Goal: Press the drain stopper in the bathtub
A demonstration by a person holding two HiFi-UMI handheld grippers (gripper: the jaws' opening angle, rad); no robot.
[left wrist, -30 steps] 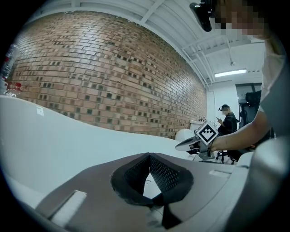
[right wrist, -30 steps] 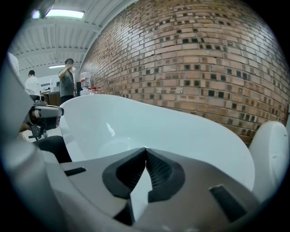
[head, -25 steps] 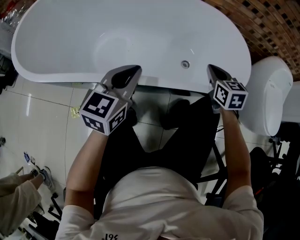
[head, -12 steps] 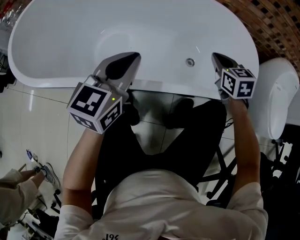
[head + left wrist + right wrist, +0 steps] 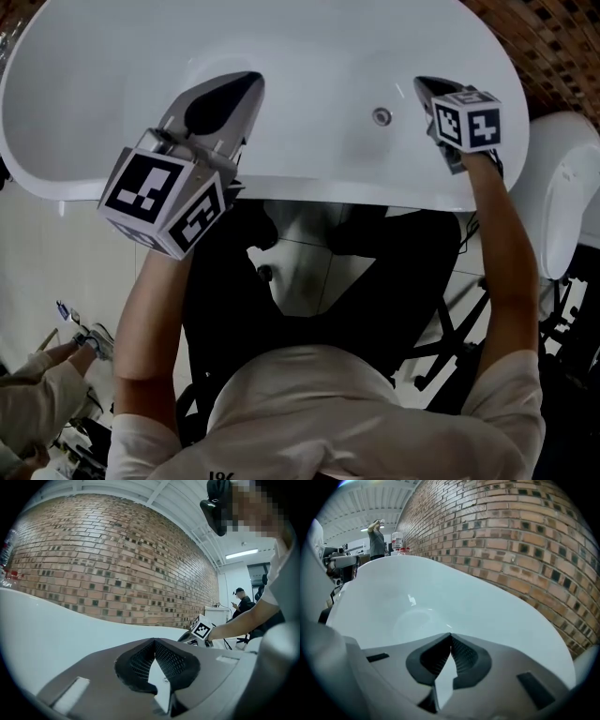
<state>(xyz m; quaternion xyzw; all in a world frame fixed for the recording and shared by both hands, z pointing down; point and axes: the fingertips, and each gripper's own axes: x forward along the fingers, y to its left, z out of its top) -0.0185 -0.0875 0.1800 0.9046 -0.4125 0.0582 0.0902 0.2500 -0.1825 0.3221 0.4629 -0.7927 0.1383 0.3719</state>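
Drain stopper point(image 5: 381, 116), a small round metal disc, lies in the upper right of the head view, on the inner surface of the white bathtub point(image 5: 103, 84). The right hand-held gripper point(image 5: 424, 84) hangs near its right side, not touching it, jaws clenched tip to tip on nothing. The left hand-held gripper point(image 5: 247, 82) is well to its left over the basin, likewise clenched and empty.

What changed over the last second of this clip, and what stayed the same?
Both grippers moved forward past the near rim of the bathtub. The left gripper now reaches over the basin, and the right gripper sits just right of the drain stopper. Nothing was grasped or released. Both grippers stay shut and empty, and the drain stopper is untouched.
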